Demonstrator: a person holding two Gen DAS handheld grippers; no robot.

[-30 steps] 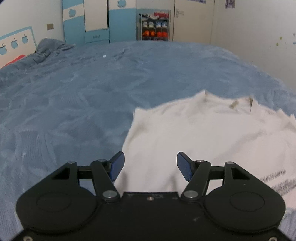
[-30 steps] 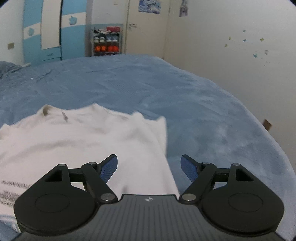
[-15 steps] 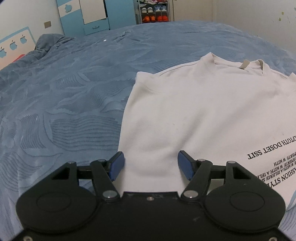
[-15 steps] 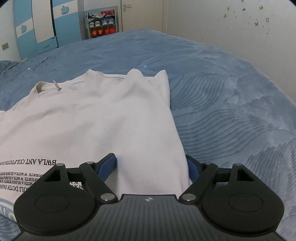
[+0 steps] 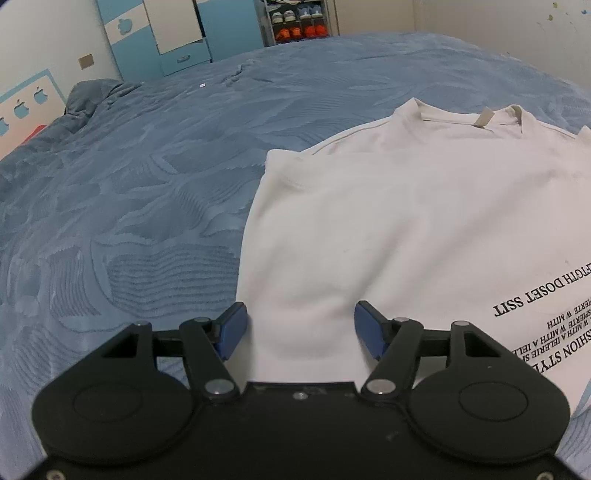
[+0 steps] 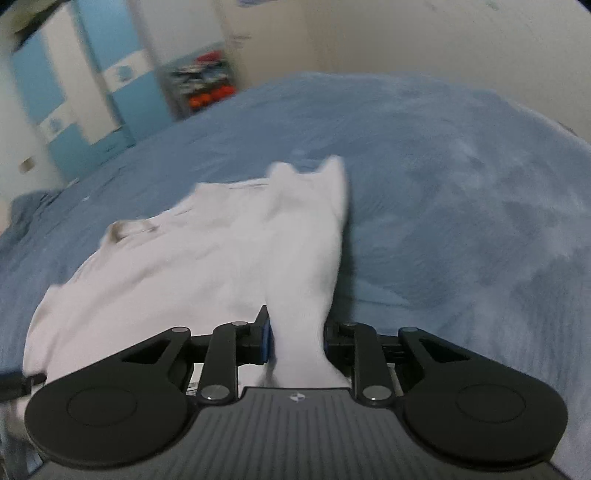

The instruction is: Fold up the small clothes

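A cream T-shirt (image 5: 406,229) with black lettering lies on the blue bedspread (image 5: 129,184), collar at the far end. My left gripper (image 5: 300,328) is open at the shirt's near left hem corner, its blue fingers either side of a small hump of cloth. In the right wrist view, which is blurred, my right gripper (image 6: 297,341) is shut on the T-shirt (image 6: 184,266); the pinched right edge is gathered into a raised ridge running away from the fingers.
The bedspread (image 6: 461,203) stretches far beyond the shirt on all sides. A rumpled blue pillow or blanket (image 5: 96,99) sits at the far left. A blue and white wardrobe (image 5: 177,33) and a shoe rack (image 5: 299,22) stand against the far wall.
My right gripper has shut on the shirt's right hem edge and lifted it, tilting the view. My left gripper stayed open at the left hem corner, hardly moved since half a second ago.
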